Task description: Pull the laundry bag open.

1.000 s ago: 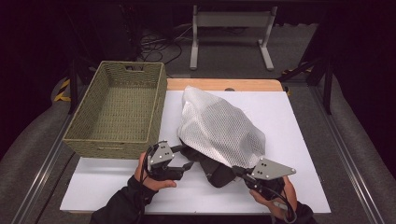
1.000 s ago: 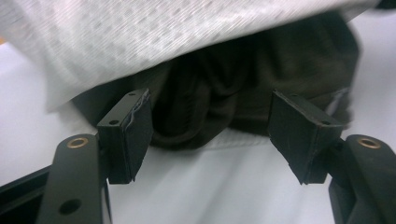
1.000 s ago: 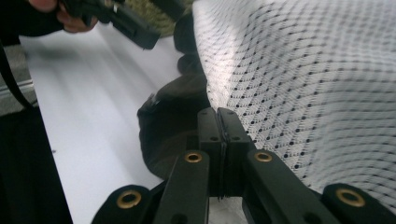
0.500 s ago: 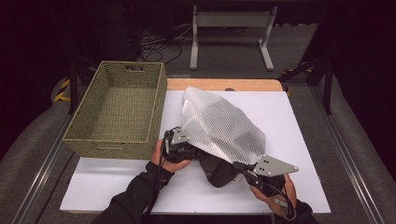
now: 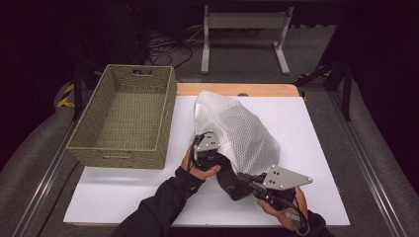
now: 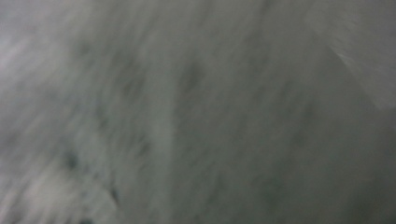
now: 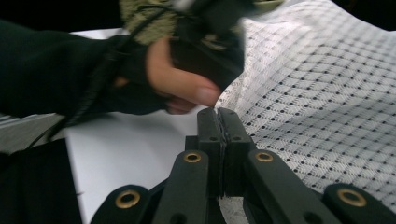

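The white mesh garment [image 5: 236, 132], a perforated knit with a dark lining, lies humped in the middle of the white table [image 5: 123, 197], just right of the woven olive basket [image 5: 123, 116]. The right hand-held gripper [image 7: 218, 114] has its jaws pressed together on the near hem. The left hand-held gripper [image 5: 207, 150] has just been closing at the left edge, fabric against it; whether it pinches I cannot tell. This looks like gathering the garment; next, both edges likely need lifting together.

Dim room, lit table; left gripper view heavily blurred; right gripper view sharp.
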The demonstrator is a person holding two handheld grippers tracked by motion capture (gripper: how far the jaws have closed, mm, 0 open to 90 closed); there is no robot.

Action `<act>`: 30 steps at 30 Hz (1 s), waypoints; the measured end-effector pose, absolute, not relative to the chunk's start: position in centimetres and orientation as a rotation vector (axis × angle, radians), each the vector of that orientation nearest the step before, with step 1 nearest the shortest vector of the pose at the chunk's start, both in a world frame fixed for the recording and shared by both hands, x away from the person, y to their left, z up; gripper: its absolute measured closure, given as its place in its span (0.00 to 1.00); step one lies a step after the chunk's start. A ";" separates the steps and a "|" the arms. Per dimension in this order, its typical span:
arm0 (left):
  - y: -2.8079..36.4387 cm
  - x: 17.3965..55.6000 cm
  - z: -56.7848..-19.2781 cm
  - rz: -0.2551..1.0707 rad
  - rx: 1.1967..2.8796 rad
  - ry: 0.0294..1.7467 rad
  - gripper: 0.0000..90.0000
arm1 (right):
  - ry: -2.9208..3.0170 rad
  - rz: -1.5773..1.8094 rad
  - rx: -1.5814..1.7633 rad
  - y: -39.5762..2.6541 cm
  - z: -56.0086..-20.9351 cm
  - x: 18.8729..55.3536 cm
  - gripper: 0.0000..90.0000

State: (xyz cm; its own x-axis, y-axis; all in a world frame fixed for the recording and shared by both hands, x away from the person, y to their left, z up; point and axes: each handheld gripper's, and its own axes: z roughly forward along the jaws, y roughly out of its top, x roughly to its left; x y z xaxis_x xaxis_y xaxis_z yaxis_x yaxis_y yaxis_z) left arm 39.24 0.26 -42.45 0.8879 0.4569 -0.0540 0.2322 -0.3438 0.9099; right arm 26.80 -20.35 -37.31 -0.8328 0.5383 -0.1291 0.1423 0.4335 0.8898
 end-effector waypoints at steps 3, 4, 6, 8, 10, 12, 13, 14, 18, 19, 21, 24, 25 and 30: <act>0.6 40.2 -42.9 0.271 1.913 0.572 0.90 | 2.355 1.339 0.557 -20.0 -38.0 26.6 0.99; 0.9 40.5 -43.1 0.285 1.909 0.591 0.90 | 2.373 1.330 0.564 -20.0 -38.3 26.7 0.99; 1.3 40.9 -43.3 0.306 1.893 0.626 0.90 | 2.420 1.296 0.576 -20.0 -39.1 26.8 0.99; 1.5 41.2 -43.5 0.321 1.892 0.630 0.90 | 2.455 1.252 0.587 -20.1 -40.1 26.9 0.99; 1.7 41.2 -43.6 0.317 1.893 0.634 0.88 | 2.467 1.231 0.607 -20.2 -40.5 27.1 0.99; 2.1 41.1 -43.5 0.289 1.900 0.625 0.82 | 2.458 1.201 0.610 -20.3 -40.7 27.3 0.99; 2.7 40.9 -43.3 0.261 1.923 0.610 0.74 | 2.451 1.182 0.607 -20.3 -40.7 27.3 0.99; 3.2 40.4 -43.2 0.265 1.940 0.612 0.61 | 2.443 1.177 0.612 -20.5 -40.6 27.2 0.99; 6.2 38.5 -42.2 0.238 2.016 0.595 0.36 | 2.399 1.212 0.632 -21.6 -39.6 27.1 1.00; 7.3 37.7 -41.9 0.249 2.037 0.590 0.35 | 2.382 1.222 0.640 -22.0 -39.3 27.0 1.00; 9.2 36.4 -42.0 0.303 2.092 0.604 0.33 | 2.349 1.237 0.658 -22.8 -38.7 26.9 1.00; 9.9 36.1 -42.6 0.326 2.129 0.634 0.34 | 2.312 1.236 0.689 -24.0 -38.2 26.7 1.00; 10.1 36.1 -43.1 0.306 2.135 0.649 0.35 | 2.299 1.242 0.706 -24.5 -38.0 26.7 1.00; 8.5 37.2 -45.1 0.326 2.225 0.711 0.35 | 2.264 1.229 0.736 -25.5 -37.9 26.6 1.00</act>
